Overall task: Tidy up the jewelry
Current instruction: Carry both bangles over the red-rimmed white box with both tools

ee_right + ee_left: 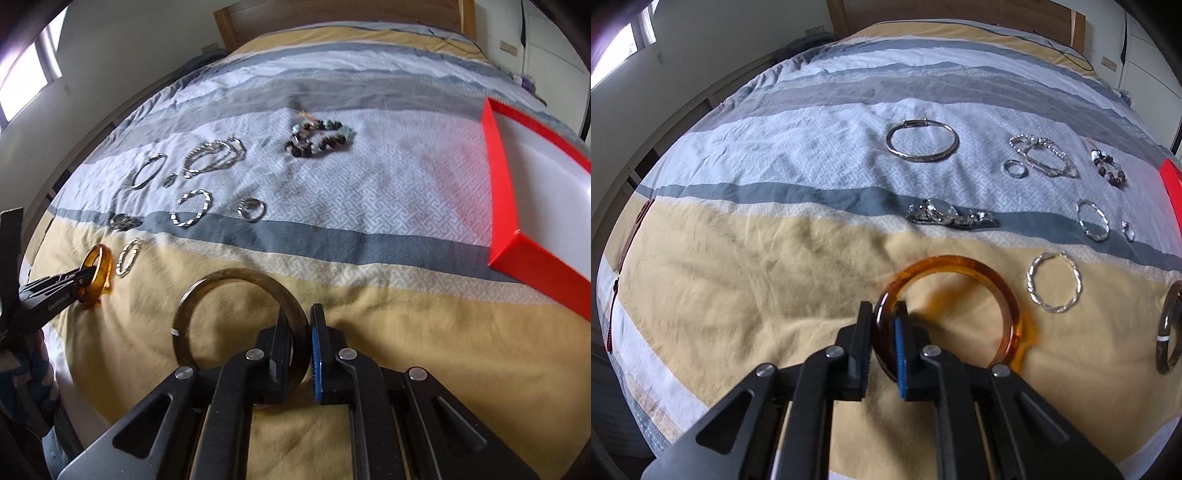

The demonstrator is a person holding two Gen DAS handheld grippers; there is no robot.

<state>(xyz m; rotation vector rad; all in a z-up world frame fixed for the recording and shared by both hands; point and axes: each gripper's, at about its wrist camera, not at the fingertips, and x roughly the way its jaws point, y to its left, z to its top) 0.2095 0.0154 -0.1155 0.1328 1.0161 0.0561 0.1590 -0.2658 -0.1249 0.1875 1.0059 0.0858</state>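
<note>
My left gripper is shut on an amber bangle and holds it just above the striped bedspread; it also shows in the right wrist view. My right gripper is shut on a dark brown bangle, which also shows at the right edge of the left wrist view. A red box with a white inside lies on the bed to the right.
Other jewelry lies on the bedspread: a silver bangle, a watch, a twisted silver bracelet, chains, rings and a beaded bracelet. A wooden headboard stands at the far end.
</note>
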